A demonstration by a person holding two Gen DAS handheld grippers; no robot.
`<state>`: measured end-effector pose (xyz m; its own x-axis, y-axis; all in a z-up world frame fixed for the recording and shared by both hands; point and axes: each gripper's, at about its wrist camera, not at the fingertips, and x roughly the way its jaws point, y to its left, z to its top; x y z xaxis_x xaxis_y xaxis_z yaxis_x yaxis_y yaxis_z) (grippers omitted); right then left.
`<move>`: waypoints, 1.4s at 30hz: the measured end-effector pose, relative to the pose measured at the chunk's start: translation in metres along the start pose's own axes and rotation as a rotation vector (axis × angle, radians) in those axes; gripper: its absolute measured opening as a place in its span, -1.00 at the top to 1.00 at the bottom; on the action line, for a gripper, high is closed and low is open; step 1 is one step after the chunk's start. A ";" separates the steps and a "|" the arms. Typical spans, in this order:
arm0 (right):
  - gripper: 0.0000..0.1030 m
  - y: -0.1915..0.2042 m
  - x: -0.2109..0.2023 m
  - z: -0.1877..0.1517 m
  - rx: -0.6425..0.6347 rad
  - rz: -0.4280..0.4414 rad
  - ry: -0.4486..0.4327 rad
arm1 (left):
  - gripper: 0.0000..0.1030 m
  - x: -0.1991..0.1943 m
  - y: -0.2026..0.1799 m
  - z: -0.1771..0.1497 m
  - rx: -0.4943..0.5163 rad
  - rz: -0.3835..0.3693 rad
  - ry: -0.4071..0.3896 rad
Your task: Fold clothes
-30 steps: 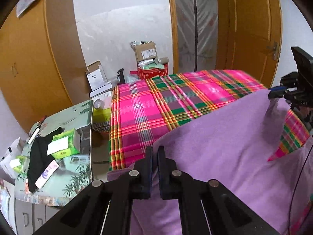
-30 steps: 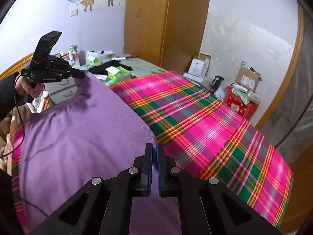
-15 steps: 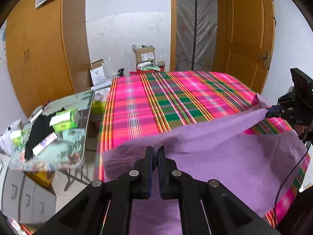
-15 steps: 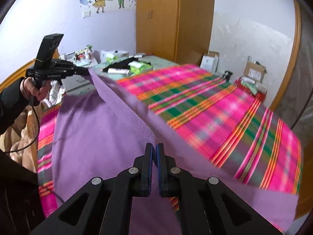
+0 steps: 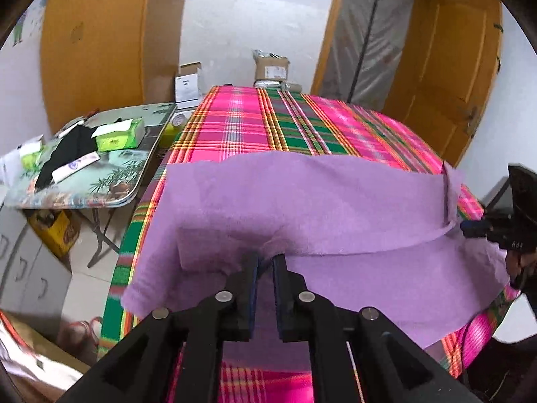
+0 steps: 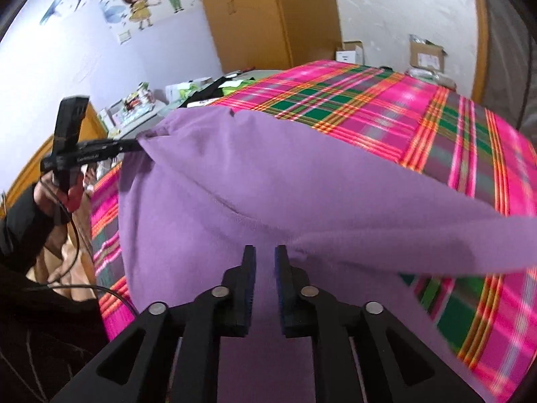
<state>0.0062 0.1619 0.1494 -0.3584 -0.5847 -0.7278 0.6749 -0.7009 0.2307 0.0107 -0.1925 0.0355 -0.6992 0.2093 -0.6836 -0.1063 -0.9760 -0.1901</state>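
Observation:
A purple fleece garment (image 5: 319, 201) lies folded over itself on a bed with a pink and green plaid cover (image 5: 302, 124). My left gripper (image 5: 265, 262) is slightly parted, with a bit of the garment's edge between its fingers. It shows in the right wrist view (image 6: 134, 146) at the garment's left corner. My right gripper (image 6: 265, 255) has its fingers parted just at the fold of the garment (image 6: 268, 184), with nothing between the pads. It appears at the right edge of the left wrist view (image 5: 470, 226).
A side table (image 5: 110, 194) with a green tissue box (image 5: 120, 134), black cloth and small items stands left of the bed. Cardboard boxes (image 5: 270, 69) sit against the far wall. Wooden wardrobe and door lie behind. A white drawer unit (image 5: 30, 275) stands at lower left.
Both grippers carried the garment's edge forward and down, laying the top layer over the lower one. The right gripper's fingers have parted and let the cloth go; the left's have loosened.

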 end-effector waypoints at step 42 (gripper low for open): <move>0.87 -0.072 0.030 0.011 0.725 0.002 0.017 | 0.89 0.024 0.040 0.004 -0.540 -0.093 0.015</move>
<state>-0.0600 0.1901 0.1179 -0.3433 -0.5843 -0.7354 0.0765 -0.7977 0.5981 -0.0131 -0.2265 0.0148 -0.6935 0.2980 -0.6559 0.2139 -0.7842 -0.5825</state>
